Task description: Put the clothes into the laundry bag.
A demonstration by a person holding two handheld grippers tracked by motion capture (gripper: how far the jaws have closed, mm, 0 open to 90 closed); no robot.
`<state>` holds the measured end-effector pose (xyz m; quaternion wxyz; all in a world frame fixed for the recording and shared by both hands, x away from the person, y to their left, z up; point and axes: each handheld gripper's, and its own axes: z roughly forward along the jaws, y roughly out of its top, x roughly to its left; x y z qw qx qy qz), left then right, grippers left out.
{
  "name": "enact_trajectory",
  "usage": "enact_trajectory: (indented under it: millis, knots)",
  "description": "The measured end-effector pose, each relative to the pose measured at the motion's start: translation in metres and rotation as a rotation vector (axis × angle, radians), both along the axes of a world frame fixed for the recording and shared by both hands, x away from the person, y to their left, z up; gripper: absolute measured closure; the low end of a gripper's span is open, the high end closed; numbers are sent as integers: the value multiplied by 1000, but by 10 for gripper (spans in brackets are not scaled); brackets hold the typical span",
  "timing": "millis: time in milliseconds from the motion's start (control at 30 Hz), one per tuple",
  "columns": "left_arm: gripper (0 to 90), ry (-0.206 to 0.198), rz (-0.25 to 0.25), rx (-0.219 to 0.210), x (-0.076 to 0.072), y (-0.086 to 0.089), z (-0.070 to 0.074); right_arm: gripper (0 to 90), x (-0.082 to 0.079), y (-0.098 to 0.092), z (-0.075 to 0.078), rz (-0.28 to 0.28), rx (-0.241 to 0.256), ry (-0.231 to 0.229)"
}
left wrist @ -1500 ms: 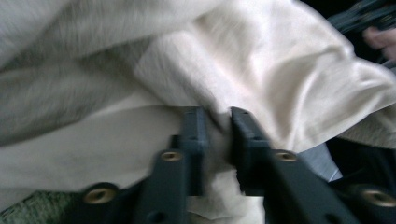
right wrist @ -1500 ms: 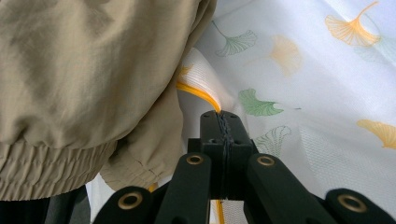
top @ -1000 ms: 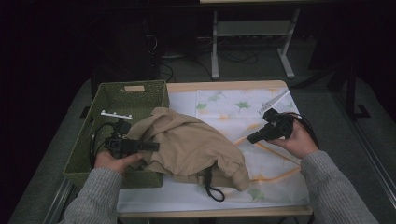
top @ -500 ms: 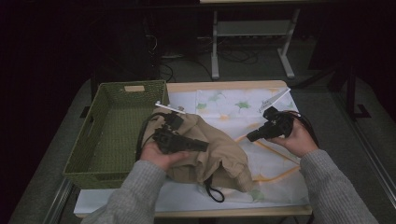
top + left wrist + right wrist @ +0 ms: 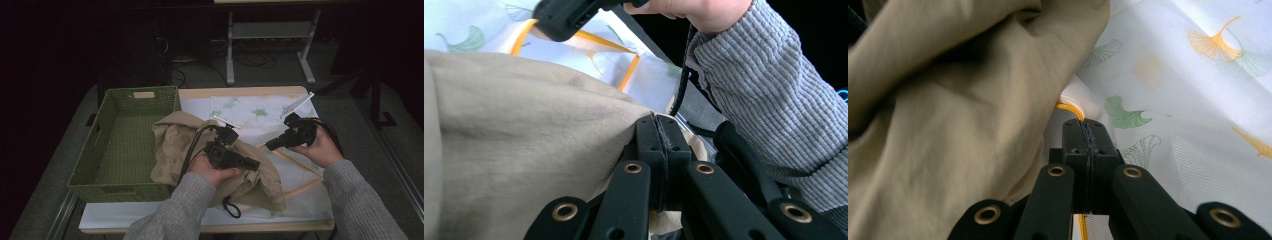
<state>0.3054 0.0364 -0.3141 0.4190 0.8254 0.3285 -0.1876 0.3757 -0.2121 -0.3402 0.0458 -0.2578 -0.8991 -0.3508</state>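
A tan garment [image 5: 172, 142] lies crumpled in the middle of the table, partly over a white cloth [image 5: 250, 107] printed with leaves and edged in orange. My left gripper [image 5: 255, 164] reaches across the garment to the right. In the left gripper view it [image 5: 657, 122] is shut on a fold of the tan garment [image 5: 524, 140], pulling it taut. My right gripper [image 5: 269, 146] points left at the garment's right side. In the right gripper view it [image 5: 1083, 125] is shut on the white cloth's [image 5: 1188, 100] orange-trimmed edge, beside the tan garment [image 5: 948, 100].
A green woven basket [image 5: 92, 137] stands at the table's left, touching the garment. A black loop [image 5: 231, 207] hangs out below the garment near the front edge. A white strip [image 5: 298, 103] lies at the far right corner. A metal frame [image 5: 270, 35] stands on the floor beyond.
My left gripper has travelled from the basket's edge rightwards across the tan garment, drawing cloth with it. The right gripper has stayed almost where it was.
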Motion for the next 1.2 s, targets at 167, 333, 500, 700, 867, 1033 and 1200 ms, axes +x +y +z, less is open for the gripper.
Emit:
enact_trajectory:
  millis: [167, 333, 500, 700, 867, 1033, 1200]
  knots:
    - [810, -5, 15, 1, 0, 8, 3, 892, 0, 0, -2, 3, -8, 5]
    - [654, -17, 69, 15, -1, 31, 12, 892, -1, 2, -3, 1, -14, 8]
    - [580, -20, 116, -1, -1, 61, 17, 892, -1, 1, -4, -1, -20, 9]
    - [498, -23, 206, -6, 2, 101, 17, 892, 0, 3, -4, -5, -19, 10]
    - [466, -9, 281, -19, 5, 132, 10, 892, 0, 2, -5, -4, -21, 10]
    - [460, 2, 346, -29, 7, 164, 3, 892, 0, 2, -5, -3, -21, 10]
    - [459, -4, 416, -16, 8, 191, -2, 891, -1, 1, -6, -5, -15, 12]
